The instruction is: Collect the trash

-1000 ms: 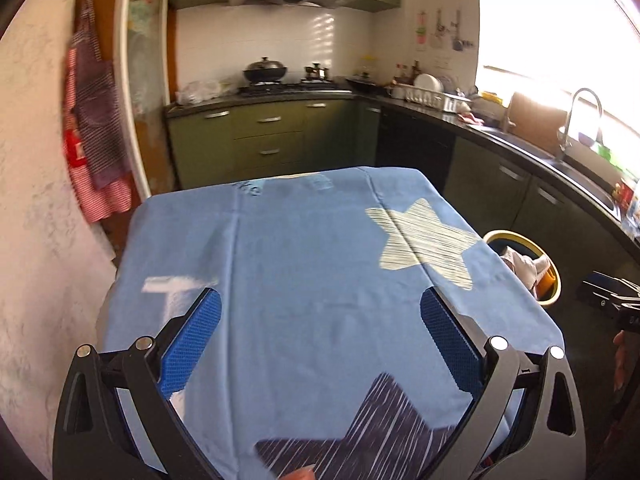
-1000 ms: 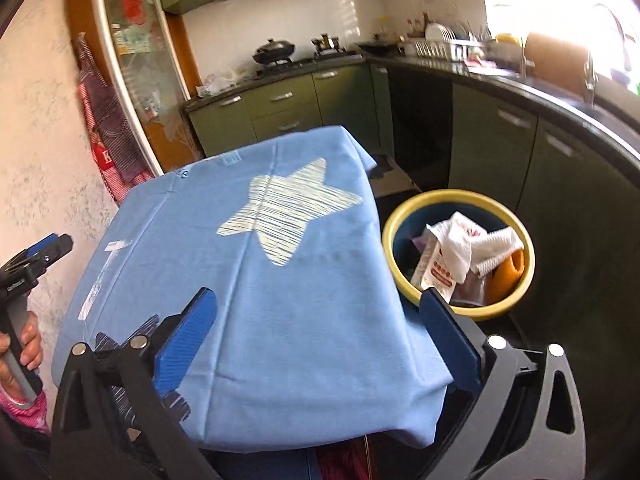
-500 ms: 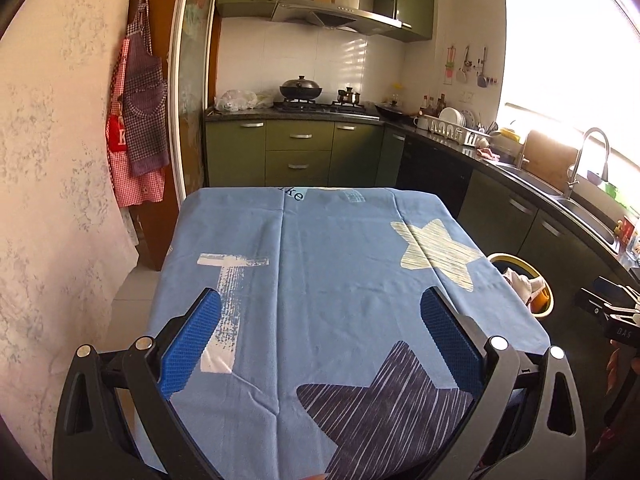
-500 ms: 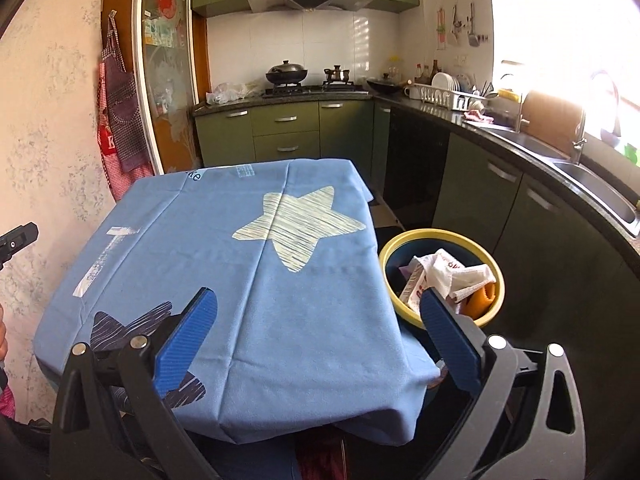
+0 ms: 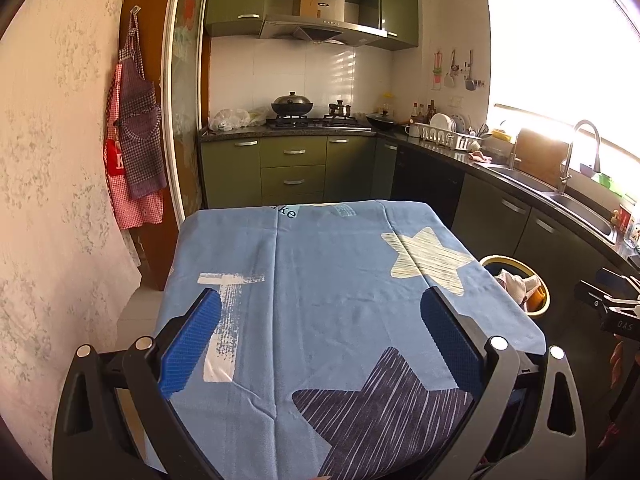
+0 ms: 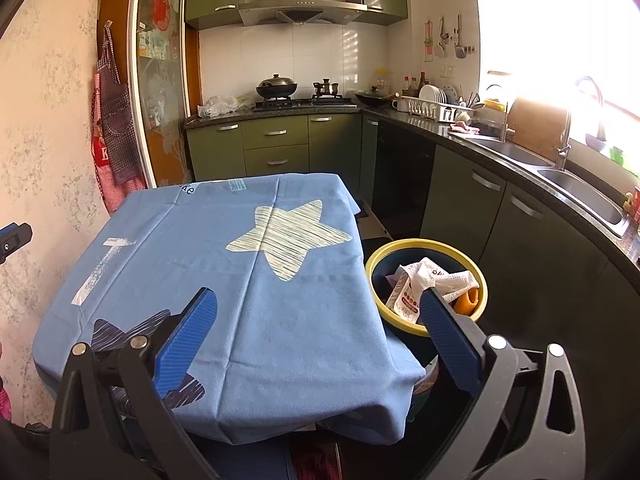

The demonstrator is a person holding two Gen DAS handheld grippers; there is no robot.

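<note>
Seemingly the collecting is at or near its end: the trash (image 6: 430, 284), crumpled white paper, a printed wrapper and something orange, lies inside the yellow-rimmed bin (image 6: 374, 258), which stands on the floor just beside the right edge of the table, and no loose litter shows on the cloth. Both tongs are released and grasp nothing; the left gripper (image 5: 320, 344) hangs over the near half of the table with its blue pads spread wide, and the right gripper (image 6: 316, 336) is likewise spread, its right pad overlapping the bin in view. If anything is left to pick up, the next move calls for a look around for it, since these views show none. A blue tablecloth (image 5: 332, 280) printed with a pale star and a dark star covers the table and drapes over its corners. Beyond lies a kitchen with green cabinets (image 5: 294, 170), a stove carrying a lidded wok (image 5: 292, 104), a range hood, a dish rack, a sink below a glaring window, and aprons (image 5: 134, 140) hung on the left wall.
</note>
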